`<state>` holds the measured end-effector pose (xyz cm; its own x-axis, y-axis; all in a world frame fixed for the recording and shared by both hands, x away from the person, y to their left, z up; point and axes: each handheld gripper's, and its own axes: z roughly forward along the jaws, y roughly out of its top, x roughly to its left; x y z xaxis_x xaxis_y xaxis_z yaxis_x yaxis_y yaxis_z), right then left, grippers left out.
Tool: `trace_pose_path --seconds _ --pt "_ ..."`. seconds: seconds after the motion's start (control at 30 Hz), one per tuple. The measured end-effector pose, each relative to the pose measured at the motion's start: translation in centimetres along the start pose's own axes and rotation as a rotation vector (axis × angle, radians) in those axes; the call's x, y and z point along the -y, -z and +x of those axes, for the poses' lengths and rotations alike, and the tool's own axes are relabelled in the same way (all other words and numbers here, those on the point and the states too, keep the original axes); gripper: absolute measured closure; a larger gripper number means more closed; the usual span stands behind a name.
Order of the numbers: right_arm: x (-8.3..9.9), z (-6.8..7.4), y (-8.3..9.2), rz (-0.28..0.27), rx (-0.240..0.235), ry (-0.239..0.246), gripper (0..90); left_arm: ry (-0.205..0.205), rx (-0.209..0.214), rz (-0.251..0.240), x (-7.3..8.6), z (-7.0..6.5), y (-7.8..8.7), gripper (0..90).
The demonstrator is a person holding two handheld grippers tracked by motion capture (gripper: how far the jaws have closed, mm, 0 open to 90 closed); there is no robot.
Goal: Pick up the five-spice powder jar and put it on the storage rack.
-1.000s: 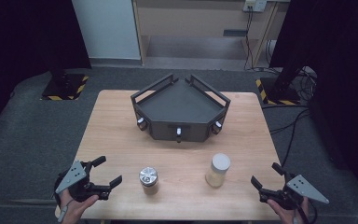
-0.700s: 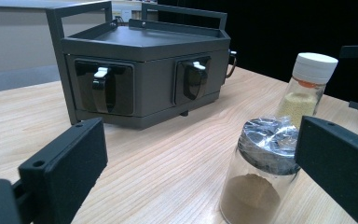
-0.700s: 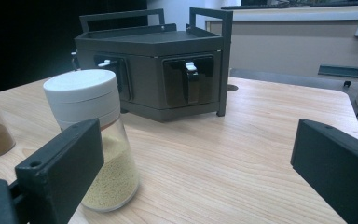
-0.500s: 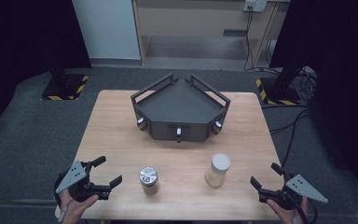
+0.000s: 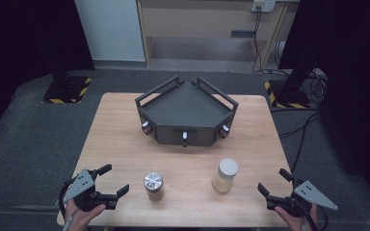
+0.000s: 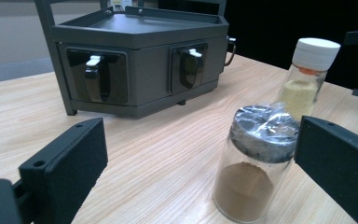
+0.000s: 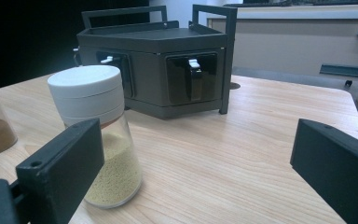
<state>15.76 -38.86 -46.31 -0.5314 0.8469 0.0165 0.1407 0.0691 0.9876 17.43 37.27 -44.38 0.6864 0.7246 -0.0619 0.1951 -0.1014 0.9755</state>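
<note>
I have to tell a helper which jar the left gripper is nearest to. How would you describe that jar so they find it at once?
Start at the dark angular rack in the middle of the wooden table; two small jars stand in front of it. Take the jar with brown powder, the one toward the left gripper. Its shiny silver cap wrapped in clear film sets it apart from the white-capped jar of yellow grains.

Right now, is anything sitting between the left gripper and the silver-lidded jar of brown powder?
Nothing visible. The left gripper is open beside the silver-lidded jar, with bare wooden table between them. The white-capped jar stands farther off toward the right gripper.
</note>
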Motion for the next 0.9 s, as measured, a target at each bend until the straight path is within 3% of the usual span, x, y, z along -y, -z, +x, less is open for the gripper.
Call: trace_pose_path --seconds 0.1,0.27,0.43,0.6,0.9 --pt "0.0 0.0 0.0 -0.002 0.0 0.0 3.4 0.013 0.007 -0.002 -0.2 -0.1 0.1 1.5" --pt "0.1 0.0 0.0 -0.003 -0.002 -0.003 3.4 0.002 0.027 0.028 -0.9 0.0 1.1 1.4" --pt "0.0 0.1 0.0 -0.005 -0.003 0.002 3.5 -0.005 0.079 0.071 -3.3 0.9 1.7 0.4" --pt "0.0 0.1 0.1 -0.003 0.001 0.0 3.5 -0.075 0.115 0.123 -6.0 1.1 1.1 0.0" --pt "0.0 0.1 0.1 -0.003 0.004 -0.001 3.6 -0.135 0.165 0.187 -9.4 1.6 -0.5 0.2"
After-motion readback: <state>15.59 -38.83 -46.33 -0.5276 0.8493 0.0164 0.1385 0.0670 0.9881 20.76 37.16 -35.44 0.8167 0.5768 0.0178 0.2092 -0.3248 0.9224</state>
